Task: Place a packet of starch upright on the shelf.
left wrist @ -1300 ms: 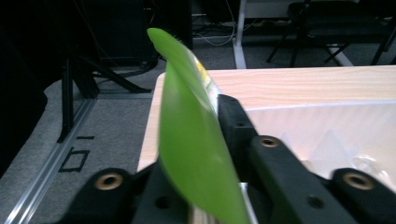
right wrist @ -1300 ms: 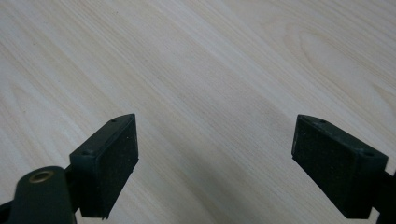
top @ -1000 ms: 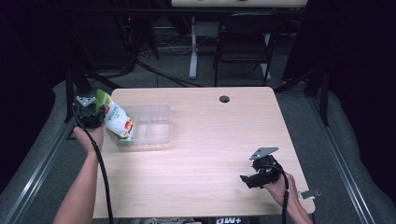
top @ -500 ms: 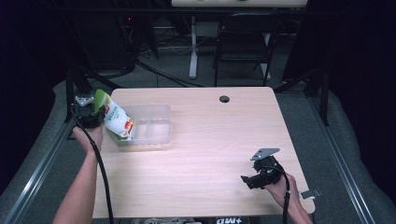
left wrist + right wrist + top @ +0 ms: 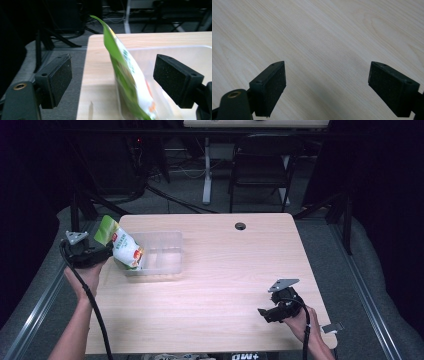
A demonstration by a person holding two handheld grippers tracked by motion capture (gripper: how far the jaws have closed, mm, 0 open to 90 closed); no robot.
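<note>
A green and white snack pouch (image 5: 121, 248) leans tilted against the left end of a clear plastic bin (image 5: 162, 256), with its lower end inside. My left gripper (image 5: 102, 254) sits just left of it at the table's left edge. Its jaws have just been opening. In the left gripper view the pouch (image 5: 125, 75) stands edge-on between the pads (image 5: 58, 75), which are clear of it on both sides, so my left gripper (image 5: 116, 75) is open. Near the front right corner my right gripper (image 5: 266, 313) rests low over bare wood. My right gripper (image 5: 327, 85) is open with nothing between its jaws.
The light wooden table (image 5: 225, 270) has a round cable hole (image 5: 240, 226) near its far edge. A chair (image 5: 260, 170) and a desk leg stand on the floor beyond it. Cables trail from both grippers along the person's forearms.
The left gripper has let go of the pouch and drawn back to the left, away from the bin. The pouch stays leaning in the bin. The right gripper has not moved.
</note>
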